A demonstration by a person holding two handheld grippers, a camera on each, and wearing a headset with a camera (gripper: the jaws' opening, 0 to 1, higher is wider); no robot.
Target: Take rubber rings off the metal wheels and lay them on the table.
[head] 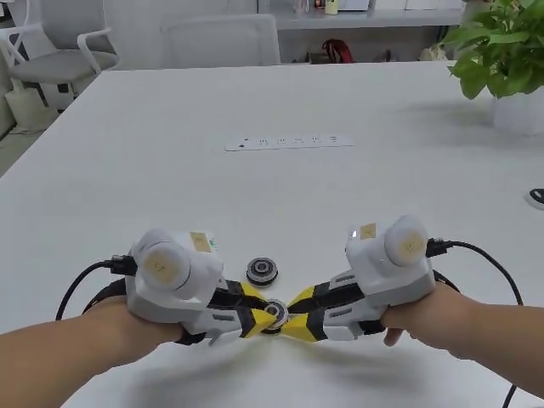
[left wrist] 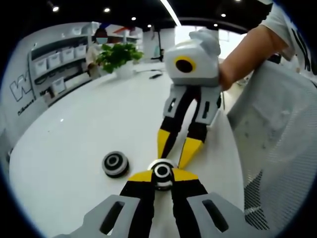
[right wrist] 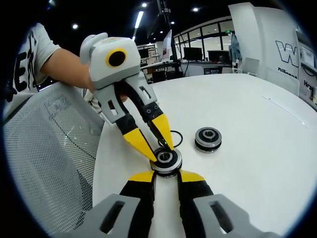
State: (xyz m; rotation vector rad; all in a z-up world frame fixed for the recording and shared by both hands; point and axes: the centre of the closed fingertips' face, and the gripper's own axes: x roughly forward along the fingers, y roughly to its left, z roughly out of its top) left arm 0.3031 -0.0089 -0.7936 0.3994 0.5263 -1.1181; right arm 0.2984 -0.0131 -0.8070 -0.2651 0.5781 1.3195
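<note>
I hold a claw in each hand over a white table [head: 340,195], and the two meet nose to nose at one small metal wheel [head: 274,312] that sits close in front of me. My left claw [head: 257,318] reaches the wheel from its left, and its yellow tips are closed on the wheel's two sides, gripping it. My right claw [head: 291,319] reaches the wheel from its right. Its yellow tips stand close together and touch the wheel's edge, but I cannot tell whether they pinch anything. In the right gripper view a thin black ring [right wrist: 174,137] shows just behind the wheel, low by the table. I cannot tell whether it lies free or still hangs on the wheel. A second wheel [head: 262,270] lies flat on the table just beyond the wheel, a little to its left, touched by neither claw. Well beyond the wheel, near the table's middle, lies a white power strip [head: 289,142]. Far beyond the wheel and to its right stands a green plant [head: 497,51] in a white pot.
</note>
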